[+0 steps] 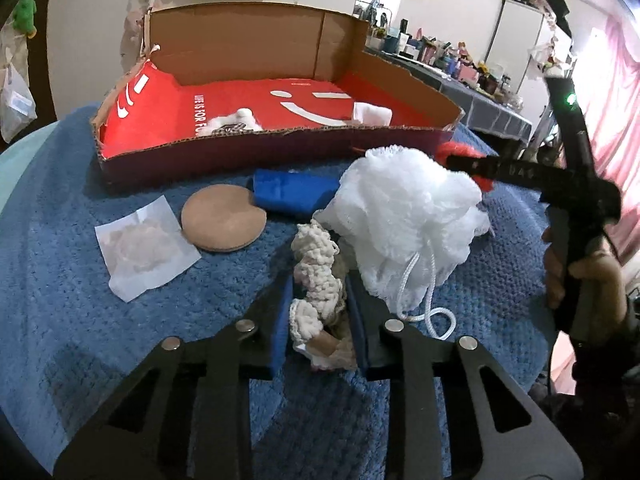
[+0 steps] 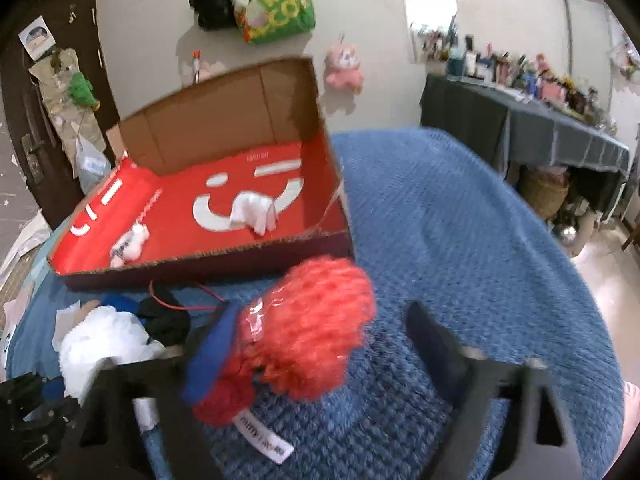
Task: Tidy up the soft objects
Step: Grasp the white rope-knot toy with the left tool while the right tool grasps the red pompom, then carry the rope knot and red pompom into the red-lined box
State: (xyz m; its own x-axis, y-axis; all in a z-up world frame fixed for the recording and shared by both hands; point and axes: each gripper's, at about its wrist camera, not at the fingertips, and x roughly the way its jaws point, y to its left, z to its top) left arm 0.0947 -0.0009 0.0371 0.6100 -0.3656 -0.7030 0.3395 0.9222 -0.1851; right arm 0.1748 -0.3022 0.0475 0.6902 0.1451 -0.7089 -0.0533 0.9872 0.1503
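My left gripper [image 1: 320, 280] is shut on a cream crocheted piece [image 1: 316, 280] held between its blue pads over the blue towel. A white mesh bath puff [image 1: 404, 216] lies just right of it. My right gripper [image 2: 316, 324] is open; a red fluffy item [image 2: 308, 324] in clear wrap rests against its left finger [image 2: 208, 356], the right finger stands well apart. The right gripper shows in the left wrist view [image 1: 520, 176]. The cardboard box [image 1: 280, 140] with a red inside holds a small plush [image 2: 128, 246] and a white cloth [image 2: 256, 208].
On the towel [image 1: 80, 240] lie a white packet [image 1: 144, 244], a round tan pad [image 1: 224, 218] and a blue folded item [image 1: 292, 194]. A black cloth with red cord [image 2: 168, 316] lies near the puff. A cluttered table [image 2: 560, 128] stands at back right.
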